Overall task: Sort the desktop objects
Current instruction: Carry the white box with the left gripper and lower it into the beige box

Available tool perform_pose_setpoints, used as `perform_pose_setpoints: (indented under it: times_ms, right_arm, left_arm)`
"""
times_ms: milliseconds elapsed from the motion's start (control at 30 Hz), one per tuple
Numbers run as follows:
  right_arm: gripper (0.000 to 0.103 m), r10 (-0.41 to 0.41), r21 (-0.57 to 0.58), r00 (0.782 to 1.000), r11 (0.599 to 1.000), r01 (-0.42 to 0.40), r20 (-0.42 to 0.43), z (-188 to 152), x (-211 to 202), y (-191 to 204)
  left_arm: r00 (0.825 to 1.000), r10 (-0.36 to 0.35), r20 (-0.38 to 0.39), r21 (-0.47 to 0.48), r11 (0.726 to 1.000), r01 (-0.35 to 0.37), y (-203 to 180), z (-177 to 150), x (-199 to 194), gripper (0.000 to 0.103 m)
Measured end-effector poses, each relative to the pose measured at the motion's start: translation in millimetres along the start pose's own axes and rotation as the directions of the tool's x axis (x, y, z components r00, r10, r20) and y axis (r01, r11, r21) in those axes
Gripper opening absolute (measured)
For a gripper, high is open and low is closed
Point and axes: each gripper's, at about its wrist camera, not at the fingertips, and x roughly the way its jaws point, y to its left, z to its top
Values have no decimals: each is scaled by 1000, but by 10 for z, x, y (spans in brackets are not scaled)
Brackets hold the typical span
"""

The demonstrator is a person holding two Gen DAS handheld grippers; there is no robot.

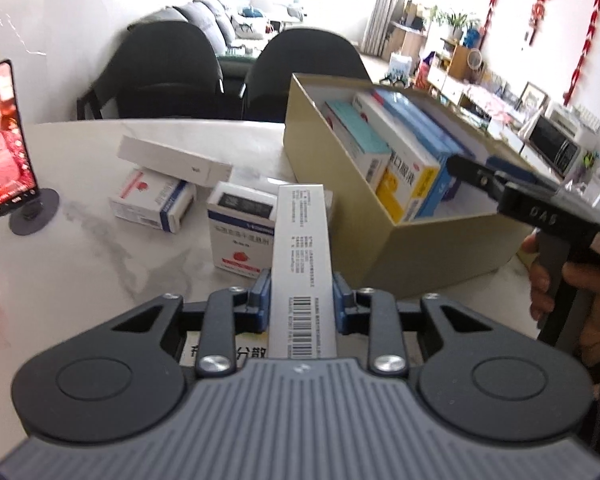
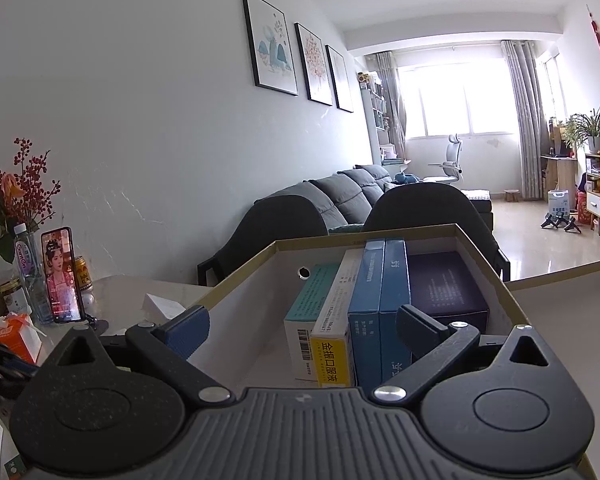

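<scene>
Left gripper (image 1: 301, 300) clamps a long white box (image 1: 300, 248) (seemingly lifted off table).

Both grippers have black round-hubbed arms, silver screws, ribbed grey housings and blue-padded fingers (image 1: 260, 300)

The cardboard box (image 2: 484, 264) has free floor along its left inner wall, beside the upright row of medicine boxes (image 2: 356, 320) that fills its middle and right. On the tabletop (image 1: 80, 240), loose cartons (image 1: 156, 200) crowd the box's left side; a phone on its stand (image 1: 8, 140) blocks the left edge.
</scene>
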Motion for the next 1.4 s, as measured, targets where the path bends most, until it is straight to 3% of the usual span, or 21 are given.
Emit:
perform_pose_setpoints:
  times_ms: [333, 867, 1033, 1400]
  right_arm:
    - [100, -10, 21, 1000, 1000, 10, 4, -7, 21, -26]
    - [100, -24, 46, 1000, 999, 24, 8, -16, 55, -64]
    - [100, -28, 41, 999, 999, 27, 16, -13, 46, -81]
    - [100, -50, 63, 999, 997, 49, 19, -12, 49, -153]
  left_arm:
    - [991, -5, 135, -22, 1000, 8, -15, 111, -282, 27]
    - [974, -58, 220, -34, 997, 67, -226, 383, -182, 27]
    - [971, -87, 224, -50, 994, 100, -247, 574, -36, 27]
    - [978, -27, 207, -64, 997, 42, -517, 975, 521, 27]
